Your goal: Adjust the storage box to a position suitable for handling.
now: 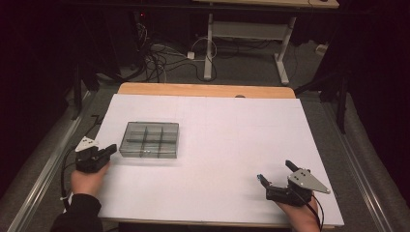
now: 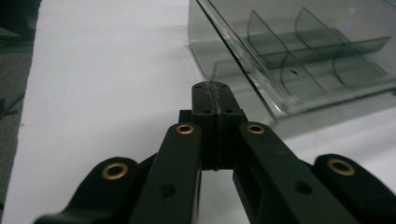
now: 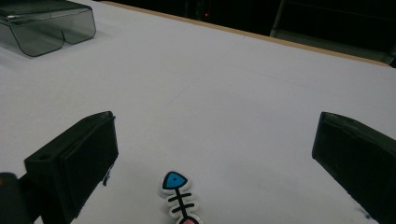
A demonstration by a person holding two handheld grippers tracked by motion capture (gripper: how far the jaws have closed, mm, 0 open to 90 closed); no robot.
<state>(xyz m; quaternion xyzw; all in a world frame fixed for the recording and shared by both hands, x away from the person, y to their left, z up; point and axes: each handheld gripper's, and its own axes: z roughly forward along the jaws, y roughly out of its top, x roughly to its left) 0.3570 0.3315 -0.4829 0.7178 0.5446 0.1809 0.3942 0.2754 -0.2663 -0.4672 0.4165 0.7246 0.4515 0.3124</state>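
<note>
Left hand-held gripper (image 2: 215, 100) closed — right hand-held gripper (image 3: 215, 154) agape.

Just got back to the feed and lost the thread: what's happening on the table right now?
A person works a gripper in each hand over a white table. The left gripper, jaws shut and empty, sits beside the near left corner of a smoky clear divider box. The right gripper is open, with a small fish-bone sticker lying on the table between its jaws, not gripped.

We hold a black hand-held gripper in each hand, the left gripper (image 2: 215, 95) with brass-ringed pivots and small screws at its tip, the right gripper (image 1: 276, 172) with a grey three-cornered plate (image 1: 307, 180) on top, black cables trailing, and a dark sleeve (image 1: 80, 212) on our left arm.
</note>
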